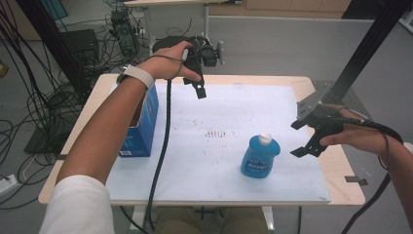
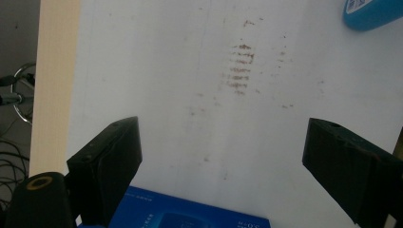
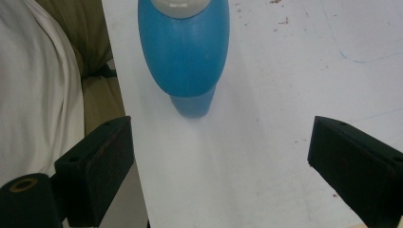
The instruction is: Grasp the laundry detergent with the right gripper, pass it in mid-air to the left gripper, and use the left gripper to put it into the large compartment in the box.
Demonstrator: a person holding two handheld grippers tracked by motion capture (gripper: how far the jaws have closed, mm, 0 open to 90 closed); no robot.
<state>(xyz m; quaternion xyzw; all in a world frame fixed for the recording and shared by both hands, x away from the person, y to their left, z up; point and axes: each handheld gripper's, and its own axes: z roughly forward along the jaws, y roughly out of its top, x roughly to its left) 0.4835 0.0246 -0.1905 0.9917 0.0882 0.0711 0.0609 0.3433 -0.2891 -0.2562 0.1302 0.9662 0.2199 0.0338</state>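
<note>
A blue bottle (image 1: pixel 260 156) with a white cap stands upright on the white mat (image 1: pixel 219 165), right of centre. In the right gripper view the bottle (image 3: pixel 184 47) is ahead of the jaws, toward the left one. My right gripper (image 1: pixel 304 139) hovers open to the right of the bottle, over the mat's right edge, nothing between its jaws. My left gripper (image 1: pixel 197 89) is held high over the far left part of the mat, open and empty. A blue box (image 1: pixel 143 122) stands at the mat's left edge, under my left forearm; its top (image 2: pixel 190 216) shows below the left jaws.
The wooden table (image 1: pixel 348 170) shows around the mat. Brown smudges (image 2: pixel 240 69) mark the mat's middle. Cables (image 1: pixel 29 97) and equipment lie on the floor at the left and behind. A black frame post (image 1: pixel 370 44) rises at the far right. The person's lap (image 3: pixel 47 95) is at the table's near edge.
</note>
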